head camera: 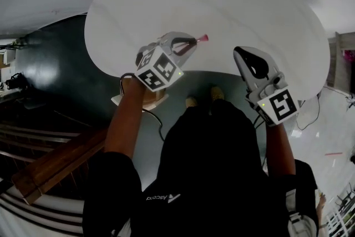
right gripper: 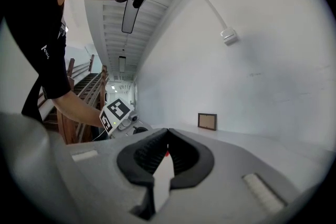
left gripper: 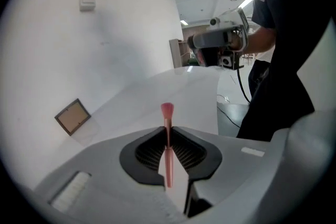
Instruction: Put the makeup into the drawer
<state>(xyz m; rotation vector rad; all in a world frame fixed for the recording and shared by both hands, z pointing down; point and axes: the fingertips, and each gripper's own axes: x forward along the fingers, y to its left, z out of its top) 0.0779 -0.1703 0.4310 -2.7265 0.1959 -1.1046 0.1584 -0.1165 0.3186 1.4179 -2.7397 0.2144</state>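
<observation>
Overhead, the left gripper is seen above the near edge of the white table, its narrow jaws clamped on the handle of the pink makeup brush. The brush is held clear of the tabletop, with its bristle head pointing away past the fingertips. The right gripper is held to the right of it, well apart, also over the near edge. Its jaws are seen pressed together at the tips. A small red speck shows in the gap below those tips in the right gripper view, but what it is cannot be made out.

Beyond both grippers, a broad sweep of white tabletop runs to the far wall, where a small picture frame is propped at the table's far edge. The near rim curves just ahead of the person's shoes. To the left, the dark floor is bounded by a wooden railing.

Much of the near floor is hidden by the person's dark torso and arms. The frame is cut off at the top of the head view.
</observation>
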